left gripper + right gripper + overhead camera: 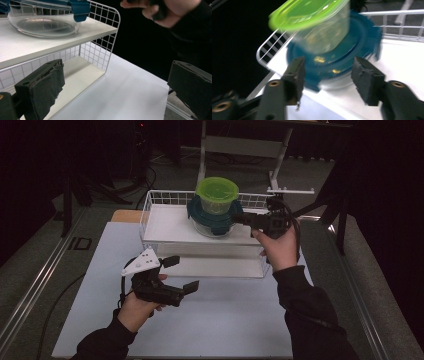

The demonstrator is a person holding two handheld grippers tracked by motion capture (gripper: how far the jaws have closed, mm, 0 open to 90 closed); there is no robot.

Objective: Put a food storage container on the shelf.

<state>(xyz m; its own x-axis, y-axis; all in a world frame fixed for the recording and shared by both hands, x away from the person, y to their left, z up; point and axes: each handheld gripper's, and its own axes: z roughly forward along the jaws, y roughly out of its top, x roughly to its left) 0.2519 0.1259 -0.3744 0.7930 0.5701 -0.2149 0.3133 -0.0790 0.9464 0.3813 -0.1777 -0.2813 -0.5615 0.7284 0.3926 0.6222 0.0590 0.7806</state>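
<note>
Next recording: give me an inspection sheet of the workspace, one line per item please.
Surface: white table, bare near the person.
Job's things: green-lidded tub stacked on blue-lidded glass bowl, both on top shelf of white wire rack.
Clutter: nothing seen.
Grippers: left hand-held gripper open, low over table, apart from rack; right hand-held gripper open, facing the bowl, not gripping.
Cables: one trails from left hand-held gripper; black cable on floor.
Surroundings: dark room, white stand behind.

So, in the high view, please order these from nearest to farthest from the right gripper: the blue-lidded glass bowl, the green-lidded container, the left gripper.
1. blue-lidded glass bowl, on the upper shelf, just left of the right gripper.
2. green-lidded container, stacked on top of that bowl.
3. left gripper, low at the left, over the table.
</note>
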